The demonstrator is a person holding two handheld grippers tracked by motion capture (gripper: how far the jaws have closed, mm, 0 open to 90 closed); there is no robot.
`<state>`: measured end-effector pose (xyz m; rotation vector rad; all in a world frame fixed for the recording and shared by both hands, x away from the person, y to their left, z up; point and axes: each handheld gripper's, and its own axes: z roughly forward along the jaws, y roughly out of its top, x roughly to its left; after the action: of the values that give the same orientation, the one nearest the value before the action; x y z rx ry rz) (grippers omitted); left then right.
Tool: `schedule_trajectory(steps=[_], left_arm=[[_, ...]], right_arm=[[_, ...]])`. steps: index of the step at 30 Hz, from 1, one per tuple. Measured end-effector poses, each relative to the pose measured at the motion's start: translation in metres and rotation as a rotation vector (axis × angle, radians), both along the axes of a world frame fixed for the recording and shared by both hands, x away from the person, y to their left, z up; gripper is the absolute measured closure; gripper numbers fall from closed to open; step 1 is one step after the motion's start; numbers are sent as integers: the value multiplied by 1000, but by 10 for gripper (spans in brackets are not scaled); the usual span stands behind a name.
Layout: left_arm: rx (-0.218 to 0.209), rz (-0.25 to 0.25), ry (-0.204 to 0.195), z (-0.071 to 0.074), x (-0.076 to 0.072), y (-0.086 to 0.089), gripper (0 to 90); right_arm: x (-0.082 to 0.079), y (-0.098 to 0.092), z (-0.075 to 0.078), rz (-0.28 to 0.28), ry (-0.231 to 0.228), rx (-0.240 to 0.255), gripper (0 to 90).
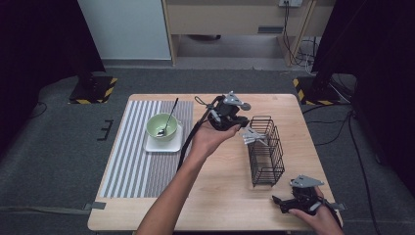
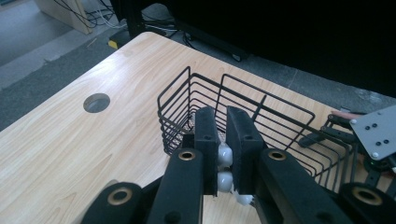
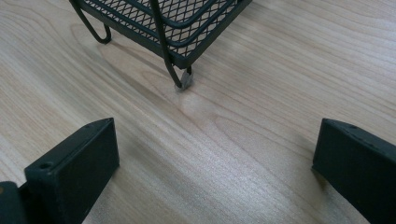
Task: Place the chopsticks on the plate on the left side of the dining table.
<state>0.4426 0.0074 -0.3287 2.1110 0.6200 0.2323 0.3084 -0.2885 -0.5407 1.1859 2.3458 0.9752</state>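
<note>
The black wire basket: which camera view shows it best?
The high view shows the black wire basket best: whole, upright on the wooden table. The left gripper view gives its open top and walls behind the shut jaws. The right gripper view gives its mesh floor and feet.

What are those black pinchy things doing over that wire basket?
A person holds tongs in each hand. The left tongs are shut on a small white knobbly piece, hovering beside the black wire basket on the wooden table. The right tongs rest open near the table's front corner. A green bowl with a spoon sits on a white plate.
</note>
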Motion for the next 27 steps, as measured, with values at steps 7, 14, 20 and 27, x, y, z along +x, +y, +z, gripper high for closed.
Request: schedule_trajectory(steps=[7,14,20,27], left_arm=[[1,-9,-21,8,-5,-2,828],[57,-20,-11,0,-3,-12,827],[78,-9,-13,-3,-1,-13,822],[90,-13,-11,-6,1,-15,781]], right_arm=[[0,0,0,-1,0,1,3],[0,0,0,-3,2,2,3],[0,0,0,-3,2,2,3],[0,0,0,-3,1,2,3]])
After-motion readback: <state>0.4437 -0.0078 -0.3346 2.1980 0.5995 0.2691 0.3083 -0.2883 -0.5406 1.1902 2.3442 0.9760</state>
